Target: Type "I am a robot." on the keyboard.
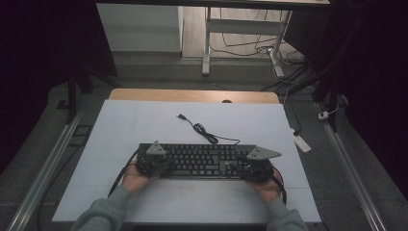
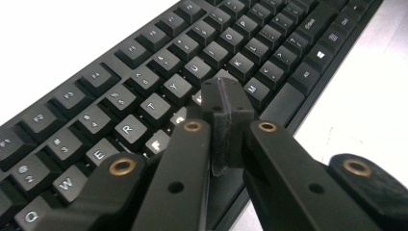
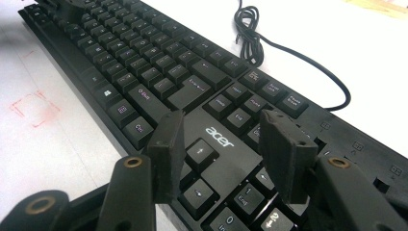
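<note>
Two grippers (image 1: 153,166) (image 1: 255,168) flank keyboard (image 1: 202,159); cable (image 1: 204,131) apparently behind.

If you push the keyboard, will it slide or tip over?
It would probably slide, not tip: the keyboard lies long, flat and low on the smooth white table. It looks stiff, so it should move in one piece. Its loose cable would likely trail floppily behind, and the keys may sink a little if pressed from above.
</note>
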Tool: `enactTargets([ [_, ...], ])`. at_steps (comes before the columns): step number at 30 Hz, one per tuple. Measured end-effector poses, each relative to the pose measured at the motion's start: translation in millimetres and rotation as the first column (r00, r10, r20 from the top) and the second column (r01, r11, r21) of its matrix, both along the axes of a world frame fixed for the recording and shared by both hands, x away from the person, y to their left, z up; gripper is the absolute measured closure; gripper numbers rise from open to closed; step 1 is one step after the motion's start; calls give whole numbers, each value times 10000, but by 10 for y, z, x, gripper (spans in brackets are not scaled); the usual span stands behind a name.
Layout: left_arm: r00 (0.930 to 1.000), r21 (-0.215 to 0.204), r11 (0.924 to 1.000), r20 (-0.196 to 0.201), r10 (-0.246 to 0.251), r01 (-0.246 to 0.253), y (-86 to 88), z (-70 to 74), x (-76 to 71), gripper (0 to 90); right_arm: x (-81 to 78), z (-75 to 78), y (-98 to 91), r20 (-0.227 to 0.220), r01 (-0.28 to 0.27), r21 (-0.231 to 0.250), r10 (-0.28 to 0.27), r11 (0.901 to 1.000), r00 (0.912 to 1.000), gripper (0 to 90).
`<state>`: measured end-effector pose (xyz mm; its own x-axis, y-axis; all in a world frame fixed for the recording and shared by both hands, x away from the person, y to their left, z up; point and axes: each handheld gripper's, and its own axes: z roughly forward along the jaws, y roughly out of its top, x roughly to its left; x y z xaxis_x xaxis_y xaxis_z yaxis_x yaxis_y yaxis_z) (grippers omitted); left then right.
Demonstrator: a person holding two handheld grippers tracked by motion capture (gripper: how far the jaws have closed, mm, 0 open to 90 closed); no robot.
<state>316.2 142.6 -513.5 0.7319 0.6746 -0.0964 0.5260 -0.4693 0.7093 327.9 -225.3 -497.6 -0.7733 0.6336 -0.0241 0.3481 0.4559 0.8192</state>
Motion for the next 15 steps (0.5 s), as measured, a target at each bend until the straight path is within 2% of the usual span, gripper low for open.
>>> enactTargets([
  [7,9999,322,9994,-29,-130,131,-53,-39,1,892,2,-3,-2,-20,23,-43,-23,10000,10000,518],
  [15,9999,430,9990,-93,-101,105,-66,-66,3,892,3,-6,-3,-45,16,-46,-16,10000,10000,517],
])
